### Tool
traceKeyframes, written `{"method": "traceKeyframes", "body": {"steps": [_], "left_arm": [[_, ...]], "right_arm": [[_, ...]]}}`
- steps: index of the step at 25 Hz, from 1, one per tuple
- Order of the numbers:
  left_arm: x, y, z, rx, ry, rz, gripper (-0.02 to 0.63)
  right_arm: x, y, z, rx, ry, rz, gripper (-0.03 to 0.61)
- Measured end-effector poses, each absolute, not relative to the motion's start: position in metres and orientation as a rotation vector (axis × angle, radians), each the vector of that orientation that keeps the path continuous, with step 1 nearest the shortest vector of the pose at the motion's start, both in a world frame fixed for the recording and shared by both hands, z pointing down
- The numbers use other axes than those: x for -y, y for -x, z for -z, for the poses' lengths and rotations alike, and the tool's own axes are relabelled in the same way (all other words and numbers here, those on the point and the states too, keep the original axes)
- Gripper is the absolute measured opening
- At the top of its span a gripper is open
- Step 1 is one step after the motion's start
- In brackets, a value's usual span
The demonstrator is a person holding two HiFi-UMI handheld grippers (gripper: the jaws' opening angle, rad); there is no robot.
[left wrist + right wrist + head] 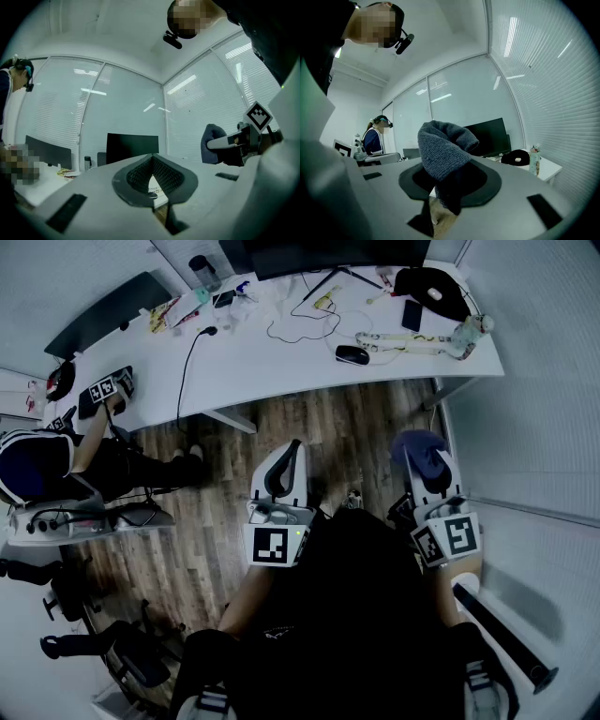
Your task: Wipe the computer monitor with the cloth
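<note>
Grips cloth in right gripper, jaws pinched on it — holds left gripper closed, empty, well back from monitor

My L gripper points fwd, jaws together w/ nothing btwn; my R gripper alongside, jaws pinching the cloth.

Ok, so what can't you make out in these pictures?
Monitor: in the head view, the top edge cuts off most of the screen.
Monitor, right gripper view: the cloth hides its left side.
Dirt on the screen: too dark and small in every view.
Clutter on the desk: too small to name in the head view.
</note>
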State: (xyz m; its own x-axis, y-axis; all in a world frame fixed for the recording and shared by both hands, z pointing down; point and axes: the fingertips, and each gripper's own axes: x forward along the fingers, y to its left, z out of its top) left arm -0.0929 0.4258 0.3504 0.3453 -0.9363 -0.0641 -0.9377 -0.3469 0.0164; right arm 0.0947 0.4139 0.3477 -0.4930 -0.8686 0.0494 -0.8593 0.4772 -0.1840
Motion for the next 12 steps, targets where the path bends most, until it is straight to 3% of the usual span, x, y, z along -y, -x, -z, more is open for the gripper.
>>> {"method": "traceKeyframes", "body": {"steps": [12], "left_arm": [[-0.446, 0.043, -0.347, -1.739, 2.578, -0.069, 0.006]], "right_arm": [[-0.444, -0.127, -0.332, -2.689, 1.491, 0.224, 0.121]]}}
